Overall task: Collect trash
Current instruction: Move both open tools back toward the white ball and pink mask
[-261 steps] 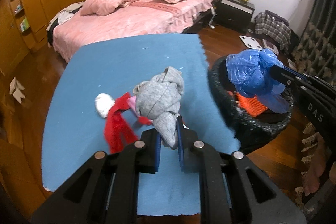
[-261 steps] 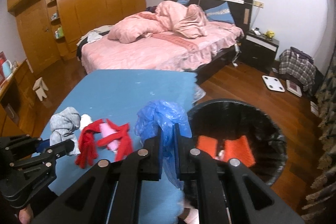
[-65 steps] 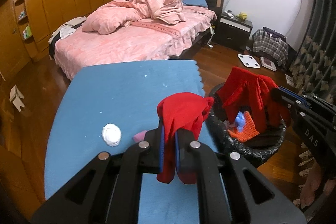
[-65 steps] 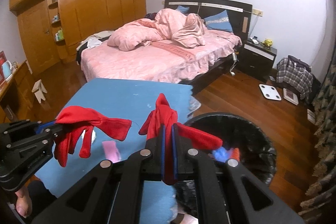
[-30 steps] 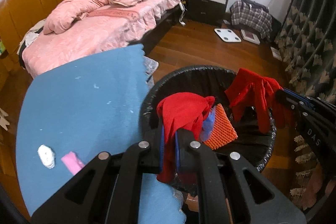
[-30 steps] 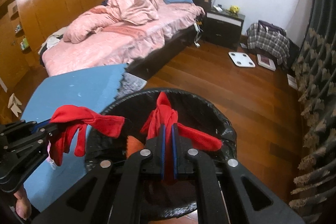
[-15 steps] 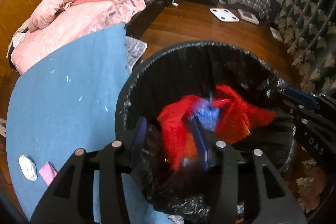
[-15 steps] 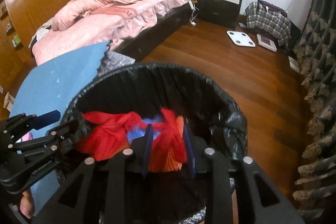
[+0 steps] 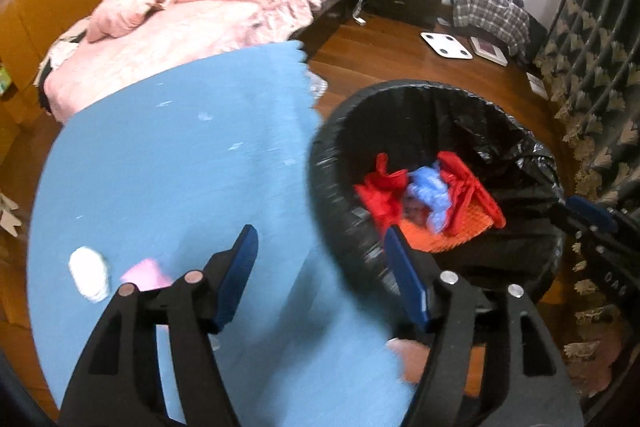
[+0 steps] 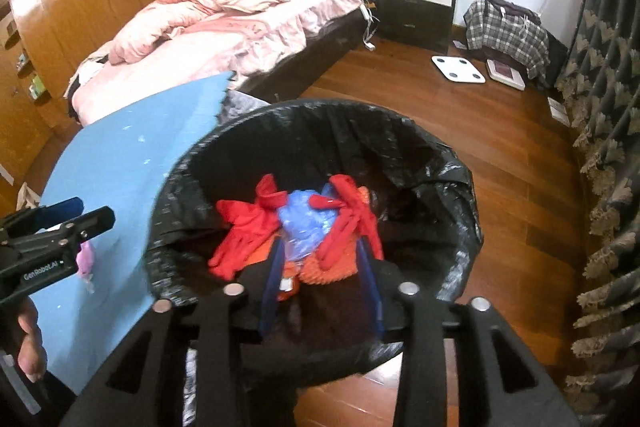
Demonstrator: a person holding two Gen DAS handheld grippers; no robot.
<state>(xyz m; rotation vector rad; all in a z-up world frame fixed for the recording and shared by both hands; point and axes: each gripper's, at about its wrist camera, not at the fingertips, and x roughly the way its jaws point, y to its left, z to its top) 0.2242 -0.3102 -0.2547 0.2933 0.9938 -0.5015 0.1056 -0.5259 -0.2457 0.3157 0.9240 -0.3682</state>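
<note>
Your left gripper [image 9: 320,267] hung over the near edge of the blue worktop [image 9: 180,155], its fingers [image 9: 240,267] spreading apart with nothing between them. Your right gripper [image 10: 322,291] sat over the black-lined bin [image 10: 440,163], fingers [image 10: 370,287] also opening and empty.

The trash lay inside that bin: two red gloves [image 10: 244,227] either side of a crumpled blue bag [image 10: 304,223], all on top of something orange and netted [image 10: 336,271]. From the left wrist camera the bin [image 9: 332,155] stood at about two o'clock from the left fingers, just beside the worktop's edge.

Two pieces remained on the worktop, at about nine o'clock from your left fingers: a white wad [image 9: 89,273] and a pink scrap [image 9: 146,273], just beside each other.
</note>
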